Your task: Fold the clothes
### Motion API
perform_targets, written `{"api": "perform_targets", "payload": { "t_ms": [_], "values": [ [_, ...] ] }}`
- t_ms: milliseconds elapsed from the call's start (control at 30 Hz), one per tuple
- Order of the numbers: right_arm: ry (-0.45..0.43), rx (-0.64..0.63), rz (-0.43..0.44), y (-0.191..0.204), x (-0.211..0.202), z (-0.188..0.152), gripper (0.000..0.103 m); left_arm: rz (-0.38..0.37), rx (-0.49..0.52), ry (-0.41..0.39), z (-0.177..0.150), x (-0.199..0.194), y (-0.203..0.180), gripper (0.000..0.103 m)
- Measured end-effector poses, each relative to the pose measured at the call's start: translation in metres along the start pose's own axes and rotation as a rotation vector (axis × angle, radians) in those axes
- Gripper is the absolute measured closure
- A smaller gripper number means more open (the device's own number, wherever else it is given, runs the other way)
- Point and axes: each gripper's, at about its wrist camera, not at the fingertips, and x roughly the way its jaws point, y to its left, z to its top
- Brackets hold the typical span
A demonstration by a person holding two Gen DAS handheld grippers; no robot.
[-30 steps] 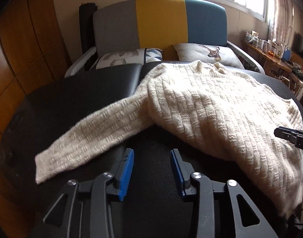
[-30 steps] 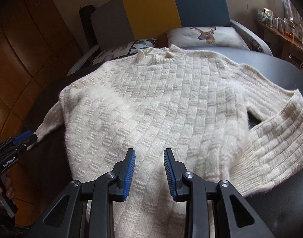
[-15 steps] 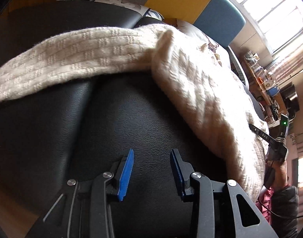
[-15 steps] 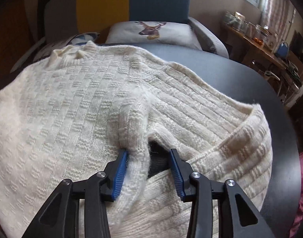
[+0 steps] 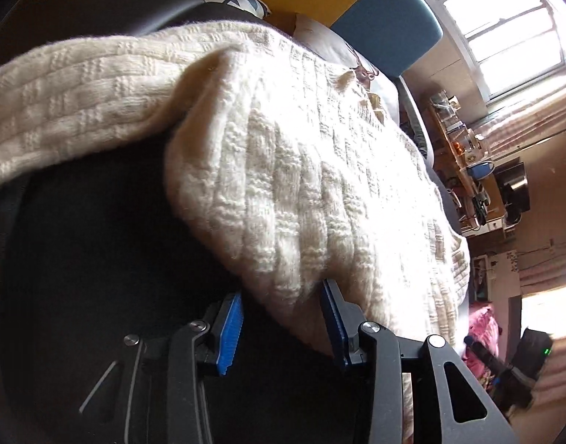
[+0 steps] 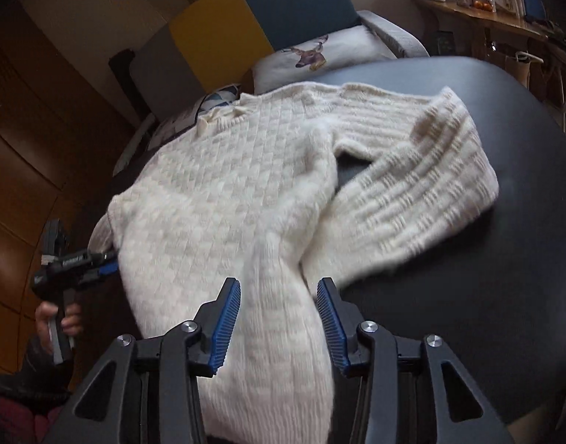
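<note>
A cream chunky-knit sweater with a basket-weave pattern (image 6: 223,199) lies spread flat on the round black leather-like table (image 6: 486,296), neckline toward the far side. Its right sleeve (image 6: 412,203) is bent back beside the body. The right gripper (image 6: 279,318) is wide open, its blue-padded jaws straddling the sweater's lower right edge without pinching it. The left gripper (image 5: 279,325) is also spread wide, the sweater's side edge just below the left sleeve (image 5: 72,100) lying between its jaws; the knit bulges thick and fuzzy straight ahead. Beyond both tools stands a grey, yellow and teal sofa (image 6: 246,22).
</note>
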Motion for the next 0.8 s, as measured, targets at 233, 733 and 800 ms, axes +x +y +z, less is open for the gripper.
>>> {"api": "perform_targets", "payload": {
  "t_ms": [233,733,800],
  "values": [
    [0.053,0.106,0.035,-0.006,0.027,-0.052,0.048,0.003,0.041,-0.035,0.007,0.012,-0.017,0.092],
    [-0.057,0.153,-0.103,0.016,0.041,-0.056,0.067,-0.034,0.083,-0.155,0.066,-0.089,-0.044,0.091],
    [-0.067,0.137,-0.11,0.022,0.034,-0.055,0.061,-0.004,0.057,-0.11,0.067,-0.081,-0.032,0.088]
  ]
}}
